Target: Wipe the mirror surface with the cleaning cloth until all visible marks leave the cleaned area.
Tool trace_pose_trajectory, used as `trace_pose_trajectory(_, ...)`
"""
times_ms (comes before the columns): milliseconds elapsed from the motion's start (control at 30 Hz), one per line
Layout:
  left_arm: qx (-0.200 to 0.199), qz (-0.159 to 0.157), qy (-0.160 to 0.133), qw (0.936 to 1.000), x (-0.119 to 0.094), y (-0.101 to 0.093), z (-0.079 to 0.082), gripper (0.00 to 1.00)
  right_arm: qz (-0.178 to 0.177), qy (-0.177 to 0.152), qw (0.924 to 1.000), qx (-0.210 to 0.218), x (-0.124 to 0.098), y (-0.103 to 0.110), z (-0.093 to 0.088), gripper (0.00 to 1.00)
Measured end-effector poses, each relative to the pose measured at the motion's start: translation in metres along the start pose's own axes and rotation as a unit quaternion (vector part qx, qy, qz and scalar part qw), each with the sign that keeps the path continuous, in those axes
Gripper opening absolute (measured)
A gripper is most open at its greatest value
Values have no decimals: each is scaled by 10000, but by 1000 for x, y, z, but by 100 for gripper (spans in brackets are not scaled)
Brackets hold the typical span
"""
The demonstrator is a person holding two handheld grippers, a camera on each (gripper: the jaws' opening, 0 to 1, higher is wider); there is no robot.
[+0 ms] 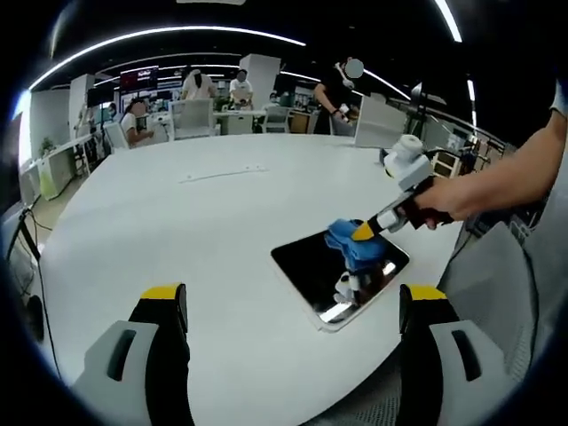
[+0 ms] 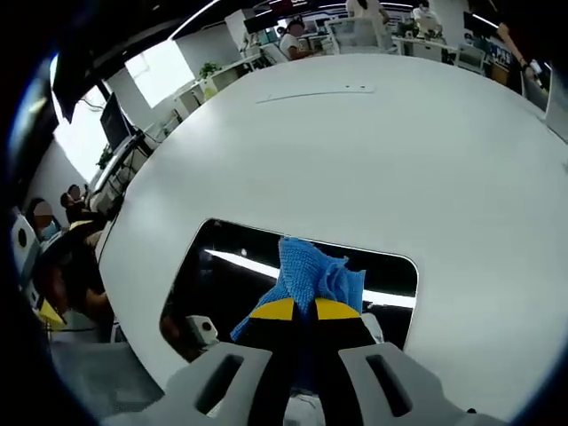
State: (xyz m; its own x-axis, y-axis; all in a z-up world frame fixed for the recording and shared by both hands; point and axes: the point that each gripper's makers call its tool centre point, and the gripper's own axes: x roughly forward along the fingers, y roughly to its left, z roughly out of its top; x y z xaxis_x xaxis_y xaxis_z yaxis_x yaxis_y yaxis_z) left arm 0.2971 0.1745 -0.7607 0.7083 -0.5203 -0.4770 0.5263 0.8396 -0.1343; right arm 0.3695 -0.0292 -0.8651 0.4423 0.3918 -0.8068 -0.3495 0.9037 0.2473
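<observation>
Right gripper (image 2: 303, 309) jaws clench the blue cloth (image 2: 312, 271) on the flat mirror (image 2: 222, 266); left gripper (image 1: 293, 306) jaws released.

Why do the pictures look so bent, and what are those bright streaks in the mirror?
Left gripper view: fisheye lens curves the table. Right gripper view: the mirror reflects ceiling light strips as streaks beside the cloth.
</observation>
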Motion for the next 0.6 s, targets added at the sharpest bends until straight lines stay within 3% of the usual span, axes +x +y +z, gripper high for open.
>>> trace_pose_trajectory(600,216,-222,-85,9995,12,-23,13,99,115,-94,9993,354,-24,9,-43,0)
